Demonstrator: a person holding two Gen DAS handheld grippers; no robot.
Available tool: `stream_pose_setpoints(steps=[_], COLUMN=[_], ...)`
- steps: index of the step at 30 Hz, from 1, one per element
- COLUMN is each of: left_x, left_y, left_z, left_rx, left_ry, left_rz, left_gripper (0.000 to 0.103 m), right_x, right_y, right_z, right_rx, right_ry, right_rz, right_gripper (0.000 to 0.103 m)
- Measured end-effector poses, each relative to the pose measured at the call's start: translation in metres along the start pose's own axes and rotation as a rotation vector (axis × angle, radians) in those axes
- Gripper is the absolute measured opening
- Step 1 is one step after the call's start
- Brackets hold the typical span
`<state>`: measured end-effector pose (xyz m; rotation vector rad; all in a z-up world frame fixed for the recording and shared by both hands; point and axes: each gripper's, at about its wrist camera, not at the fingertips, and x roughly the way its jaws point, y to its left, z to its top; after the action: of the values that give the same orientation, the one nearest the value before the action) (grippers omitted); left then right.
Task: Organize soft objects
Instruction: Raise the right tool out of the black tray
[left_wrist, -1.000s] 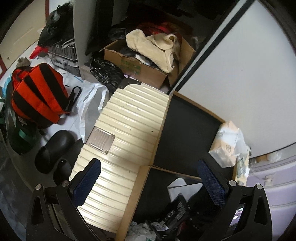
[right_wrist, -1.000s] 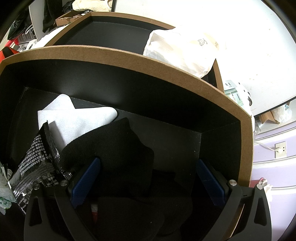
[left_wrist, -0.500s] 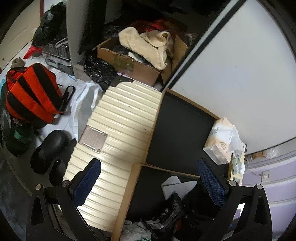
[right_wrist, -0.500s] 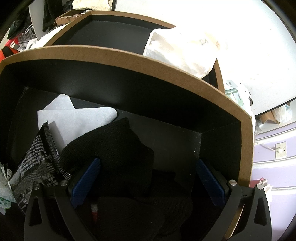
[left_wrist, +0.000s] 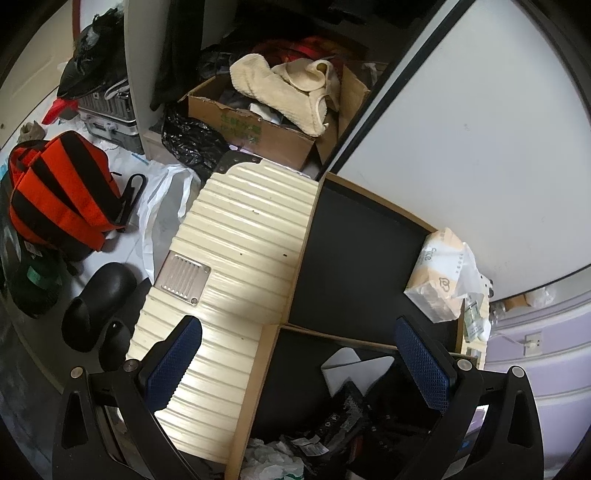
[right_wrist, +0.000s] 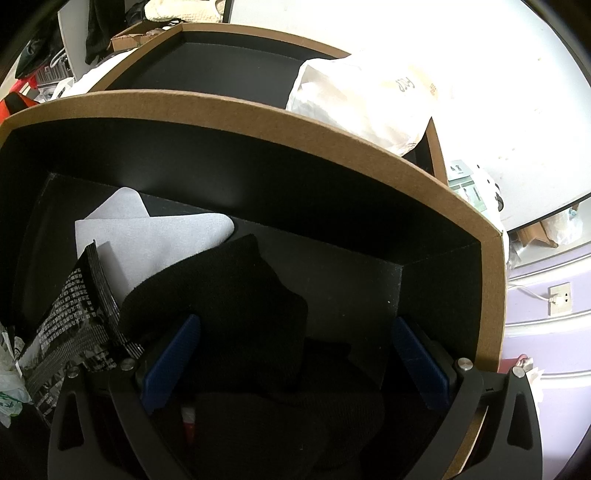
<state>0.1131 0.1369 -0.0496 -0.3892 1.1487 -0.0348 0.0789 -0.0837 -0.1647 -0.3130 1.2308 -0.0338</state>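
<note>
Black cloth lies heaped in the near box; my right tool hangs wide open over it, ready to pinch. Left tool waits high, open, empty.

Two black-lined boxes with brown rims: one near at 6 o'clock, one far toward 2 o'clock. One cream ribbed suitcase at centre. One cardboard carton at 12 o'clock. One orange-and-black striped bag at 9 o'clock. Two black slippers at 8 o'clock. One tissue pack at 3 o'clock. One silver case at 10 o'clock.
</note>
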Motion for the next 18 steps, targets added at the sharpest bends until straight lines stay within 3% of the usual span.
stream_pose_setpoints(steps=[3, 5, 7, 14, 18], left_x=[0.003, 0.005, 0.005, -0.004, -0.001], left_y=[0.0, -0.003, -0.007, -0.015, -0.039], left_z=[-0.001, -0.002, -0.004, -0.009, -0.027], left_rx=[0.003, 0.018, 0.036, 0.076, 0.219], left_ry=[0.012, 0.02, 0.027, 0.025, 0.065], left_rz=[-0.007, -0.008, -0.016, -0.016, -0.009], left_gripper=[0.103, 0.103, 0.103, 0.103, 0.103], right_x=[-0.001, -0.011, -0.035, -0.148, -0.191], right_y=[-0.005, -0.009, -0.017, -0.059, -0.058], right_z=[0.008, 0.008, 0.008, -0.008, -0.043], right_rx=[-0.011, -0.028, -0.051, 0.001, 0.016], right_ry=[0.022, 0.013, -0.058, -0.302, -0.361], right_rz=[0.011, -0.03, -0.08, -0.117, -0.121], right_gripper=[0.102, 0.102, 0.102, 0.102, 0.102])
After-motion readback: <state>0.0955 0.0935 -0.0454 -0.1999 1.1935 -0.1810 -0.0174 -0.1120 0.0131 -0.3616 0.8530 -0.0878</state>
